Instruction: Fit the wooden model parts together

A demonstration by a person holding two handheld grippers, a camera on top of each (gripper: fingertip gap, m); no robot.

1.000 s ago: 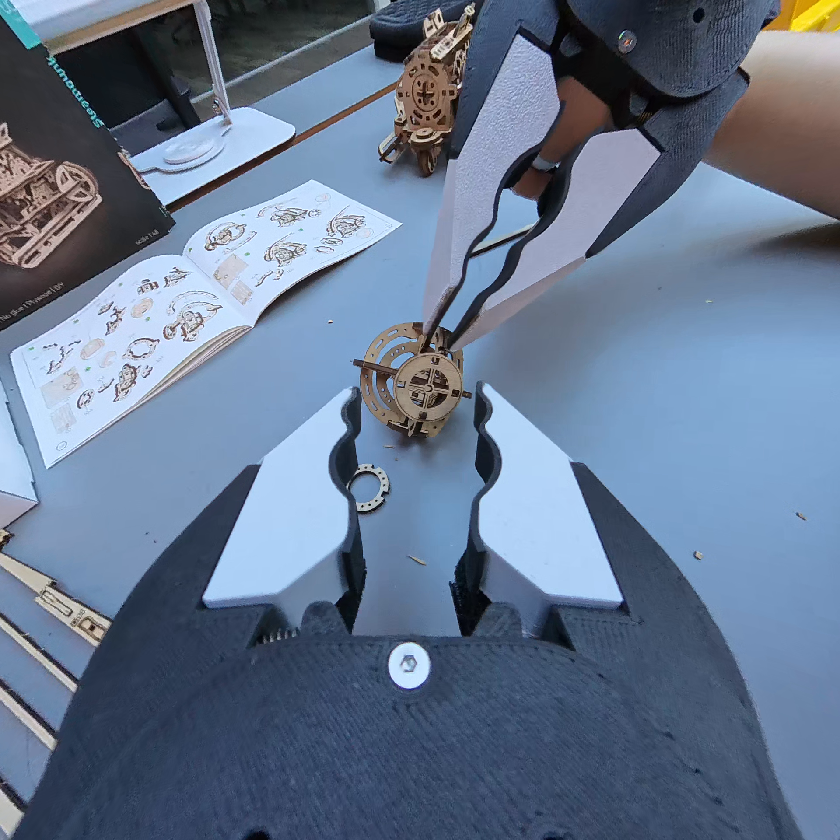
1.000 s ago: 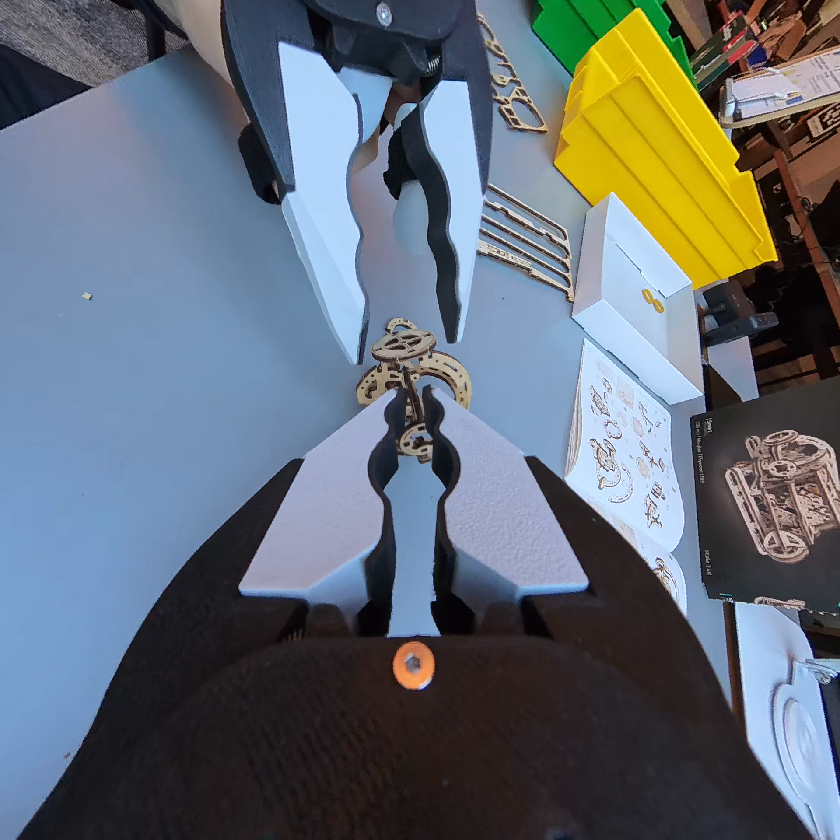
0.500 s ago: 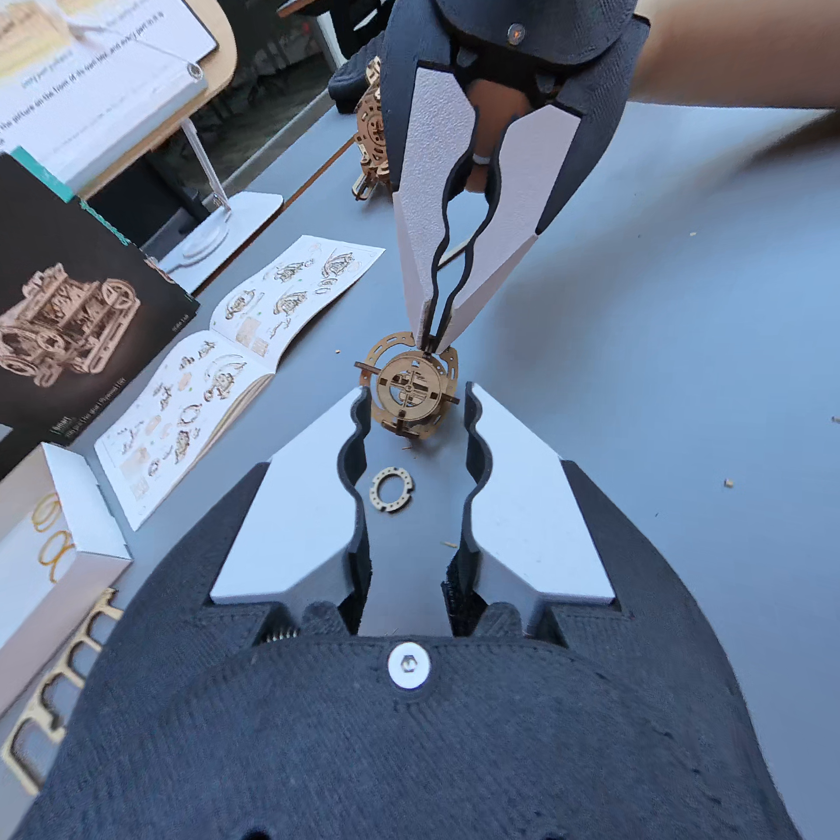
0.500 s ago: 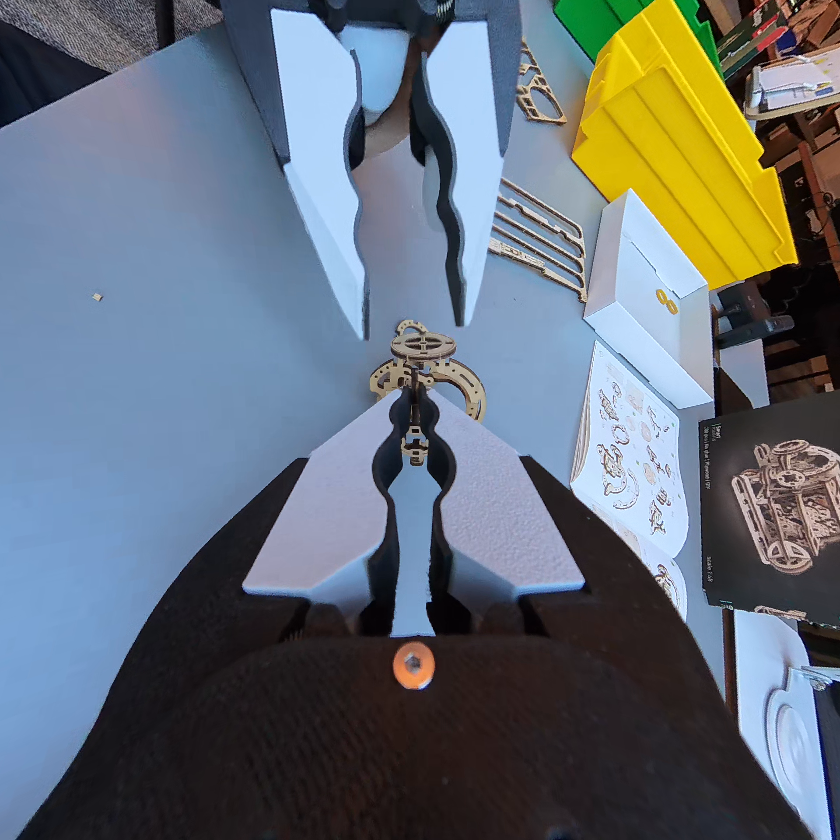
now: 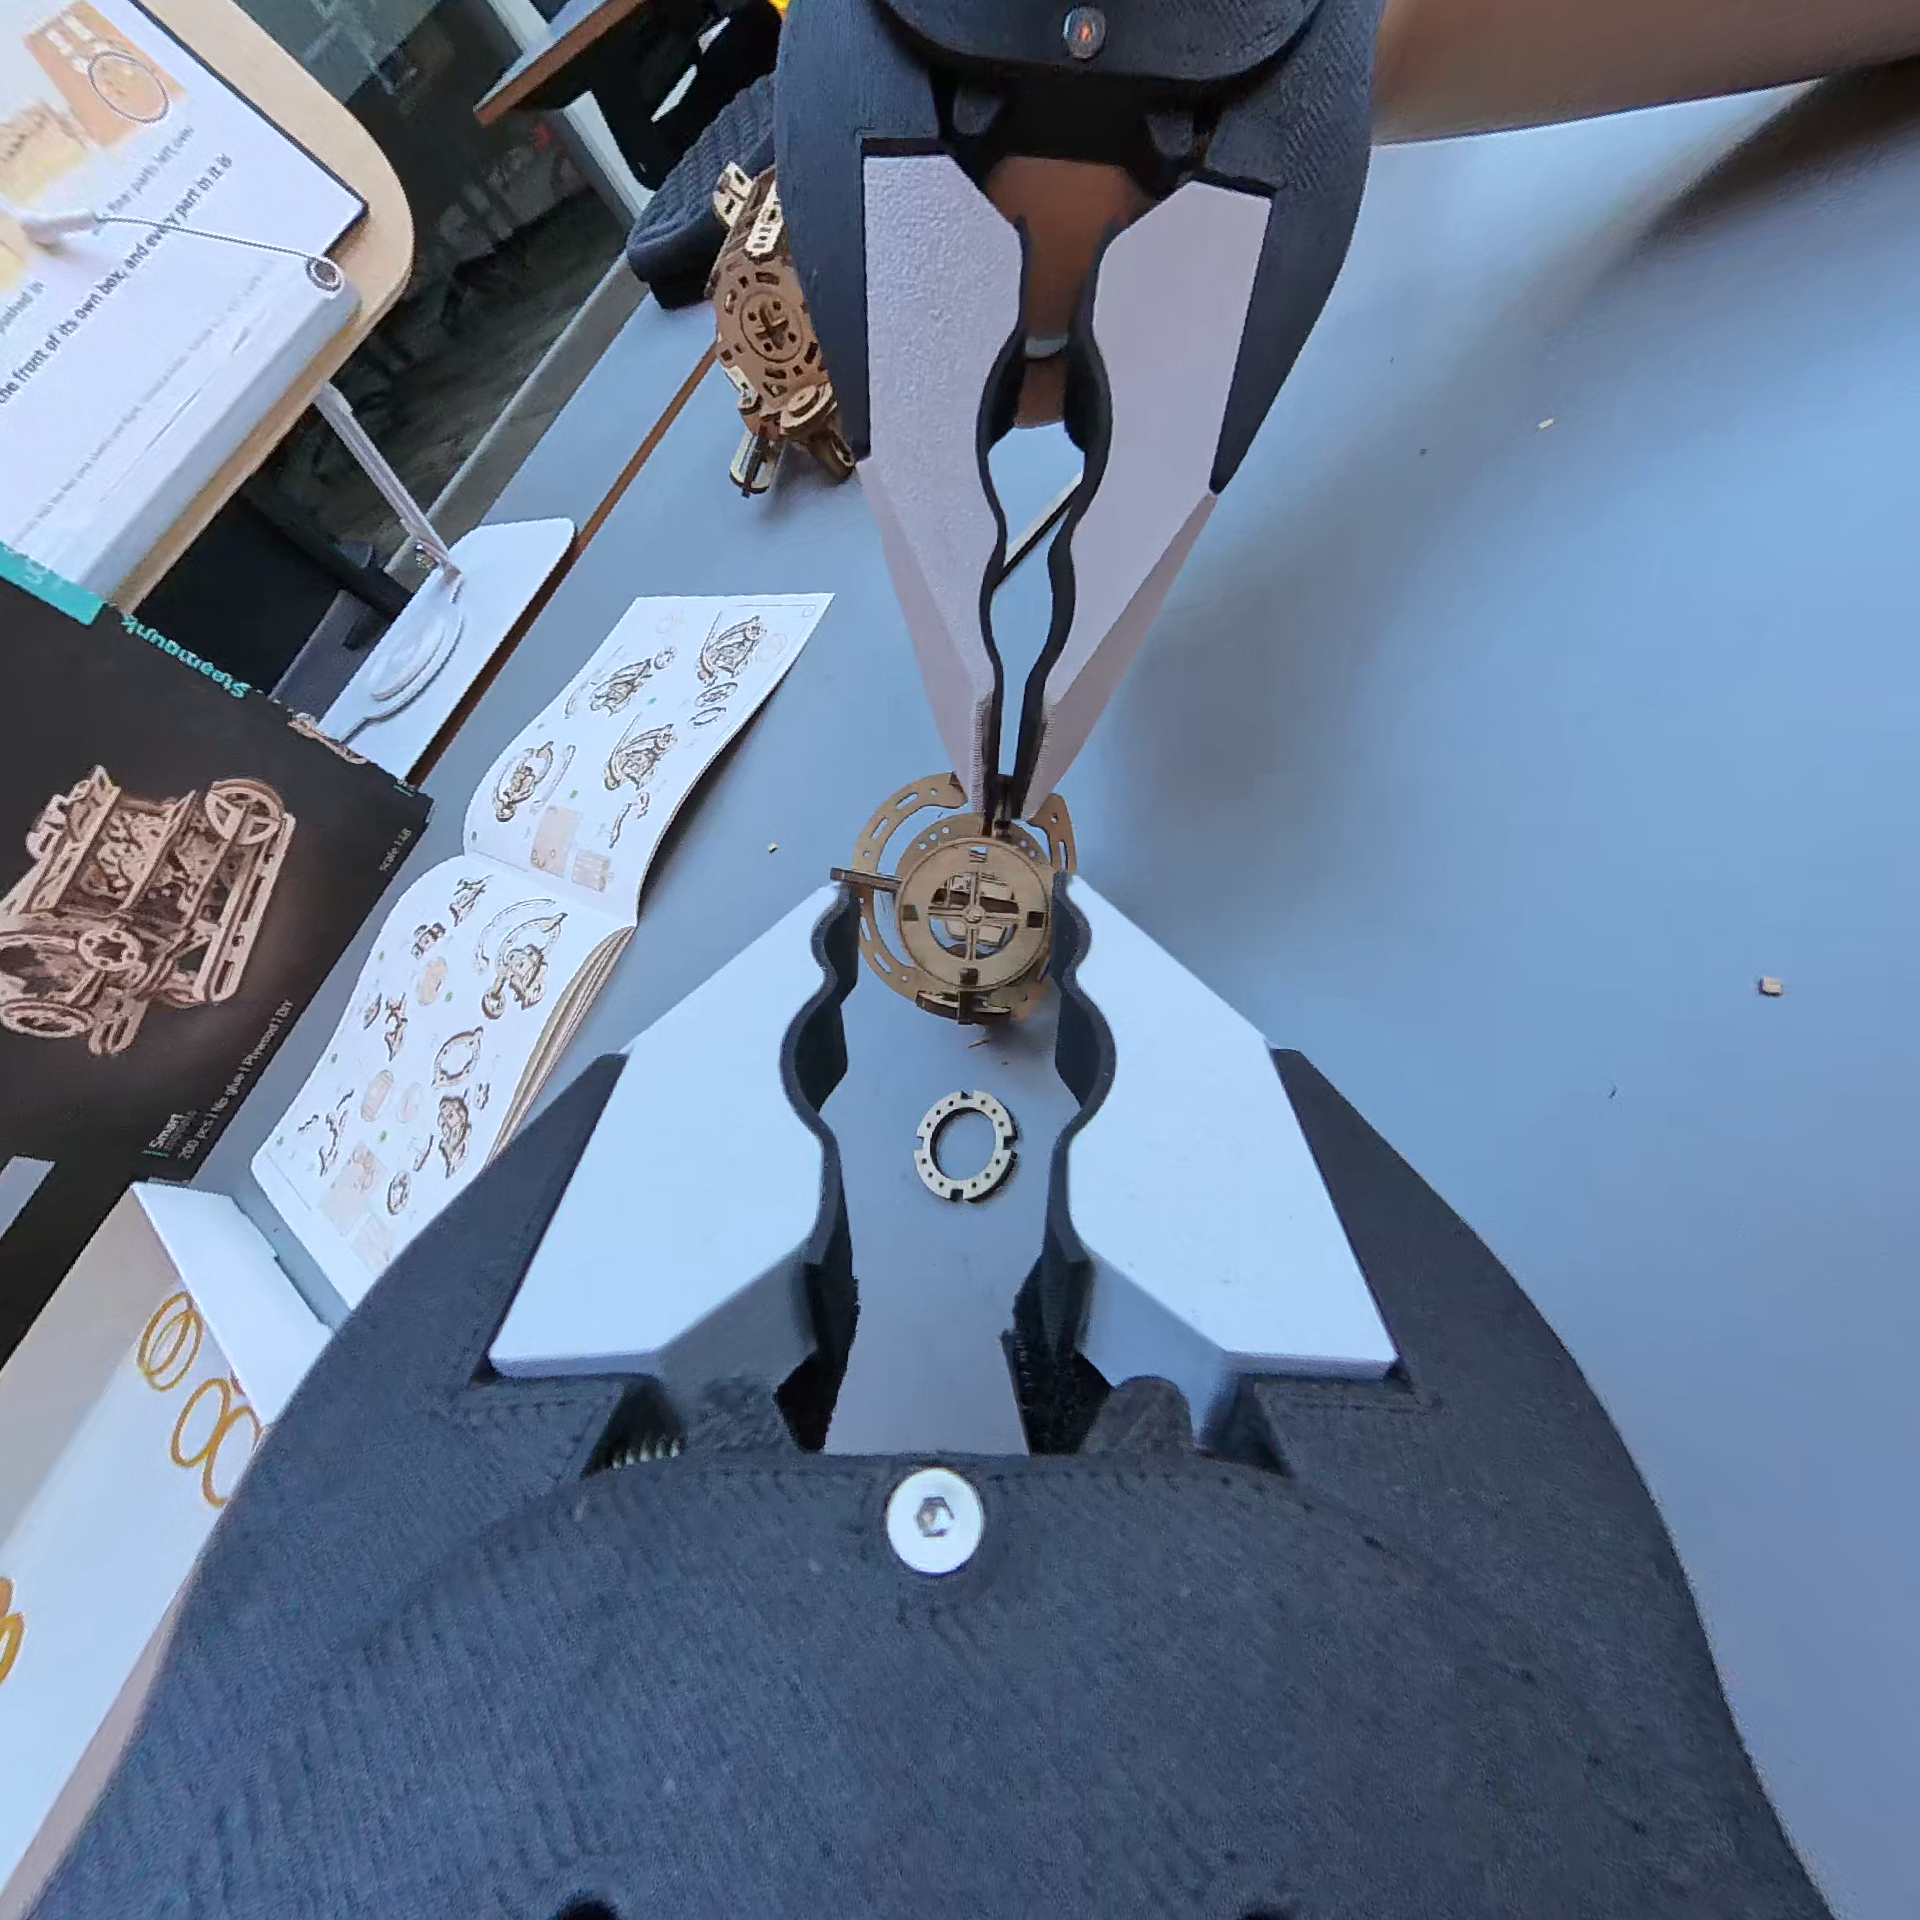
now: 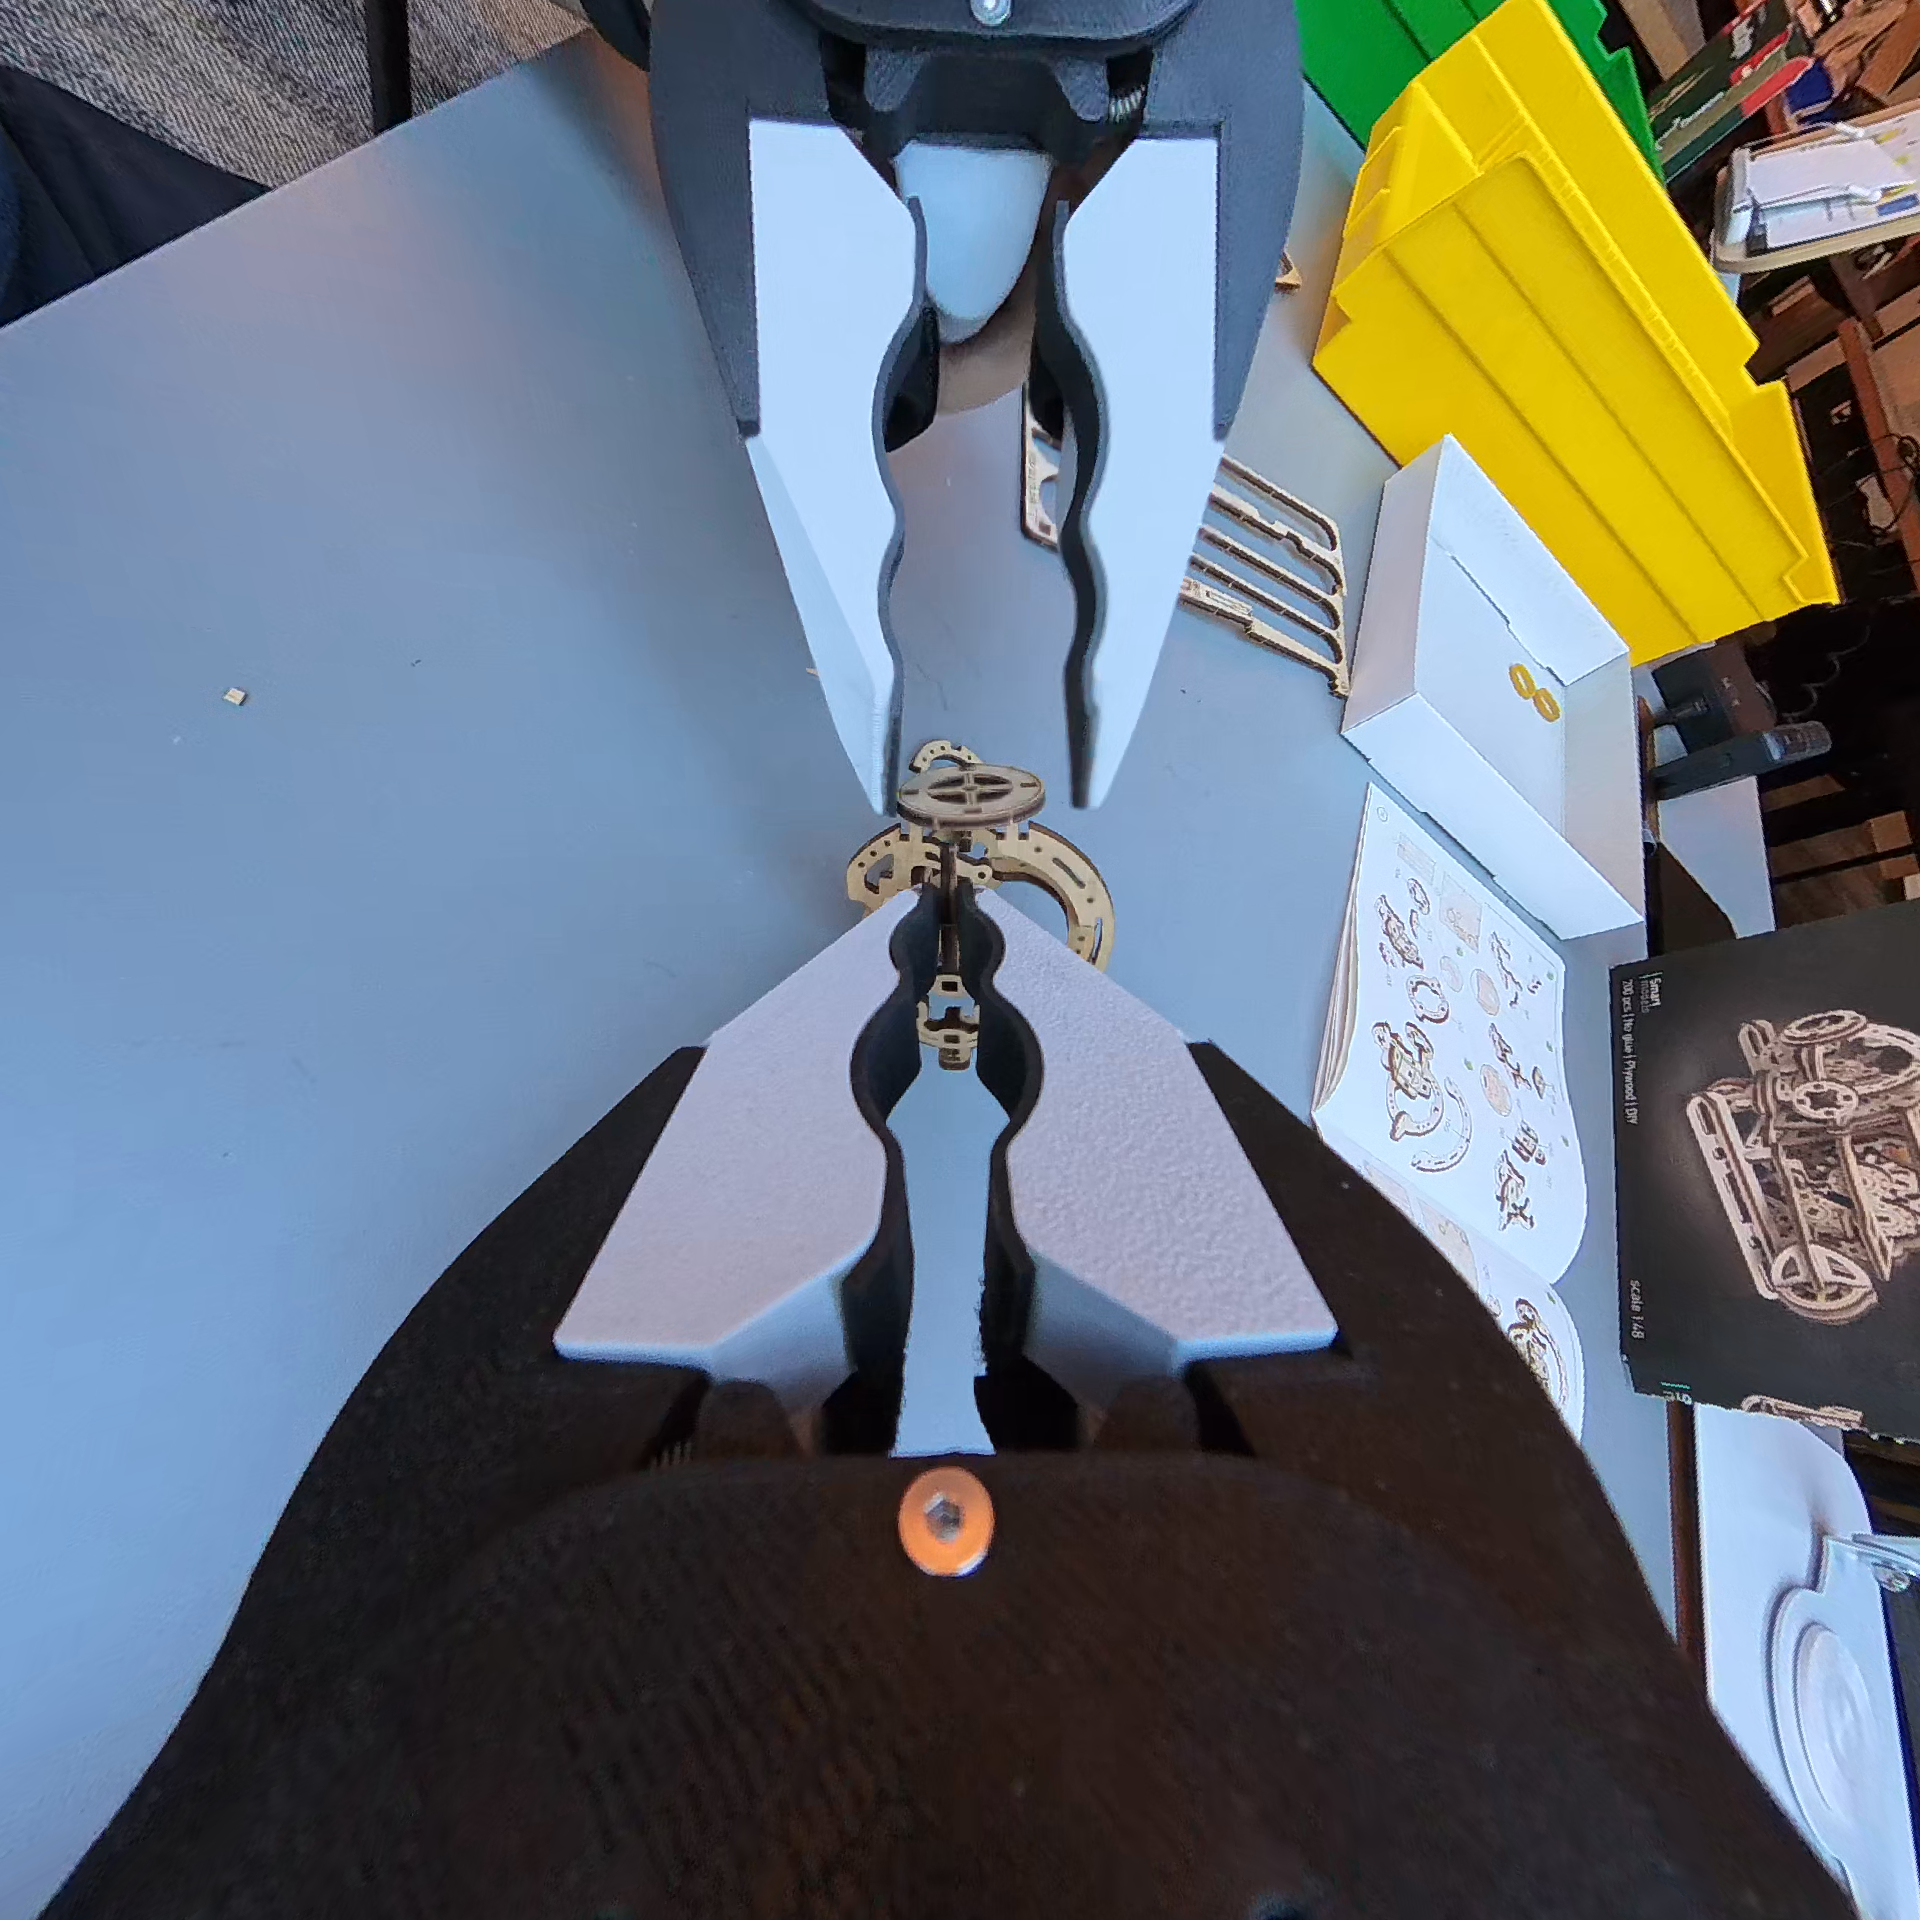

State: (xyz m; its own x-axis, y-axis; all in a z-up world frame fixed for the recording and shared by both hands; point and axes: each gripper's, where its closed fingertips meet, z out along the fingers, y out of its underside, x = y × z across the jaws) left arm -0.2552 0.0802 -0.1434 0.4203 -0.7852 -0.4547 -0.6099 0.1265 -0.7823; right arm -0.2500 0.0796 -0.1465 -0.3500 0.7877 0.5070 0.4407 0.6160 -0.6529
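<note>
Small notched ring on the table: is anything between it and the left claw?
Nothing visible. The ring lies flat on bare table in the gap between the left claw's open fingers. The wheel assembly, pinched by the right claw, sits farther out at the fingertips, beyond the ring.

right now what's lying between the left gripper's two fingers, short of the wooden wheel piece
A small notched wooden ring lies flat on the grey table in the open left gripper's gap, apart from the wheel piece. The left wrist view shows it.
</note>
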